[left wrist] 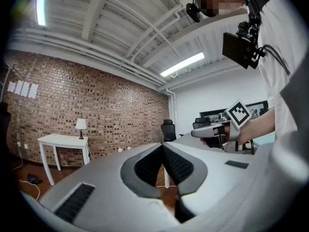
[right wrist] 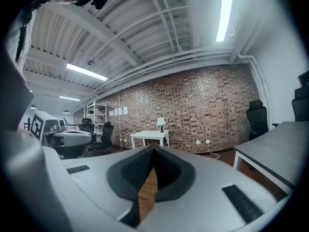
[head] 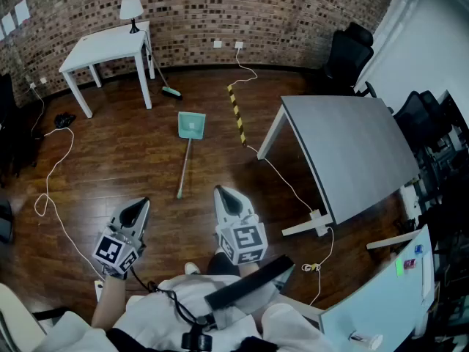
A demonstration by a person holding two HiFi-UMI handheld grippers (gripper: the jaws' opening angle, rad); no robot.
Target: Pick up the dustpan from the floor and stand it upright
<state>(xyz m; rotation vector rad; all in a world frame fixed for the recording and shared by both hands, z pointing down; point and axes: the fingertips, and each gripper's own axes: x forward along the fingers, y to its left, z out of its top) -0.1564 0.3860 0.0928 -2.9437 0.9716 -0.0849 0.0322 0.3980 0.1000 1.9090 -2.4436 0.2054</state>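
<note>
The teal dustpan (head: 191,125) lies flat on the wooden floor, its long grey handle (head: 184,167) running back toward me. Both grippers hang level above the floor, nearer to me than the dustpan and apart from it. My left gripper (head: 137,210) is left of the handle's end, jaws shut on nothing. My right gripper (head: 223,193) is right of the handle's end, jaws also shut and empty. In the left gripper view the closed jaws of the left gripper (left wrist: 161,147) face the brick wall; in the right gripper view those of the right gripper (right wrist: 153,149) do too. Neither gripper view shows the dustpan.
A white table (head: 110,46) with a lamp (head: 131,9) stands at the back left, a broom (head: 170,90) beside it. A grey table (head: 352,145) is on the right, with a yellow-black strip (head: 236,112) and cables (head: 55,189) on the floor. Black office chairs (head: 350,53) stand back right.
</note>
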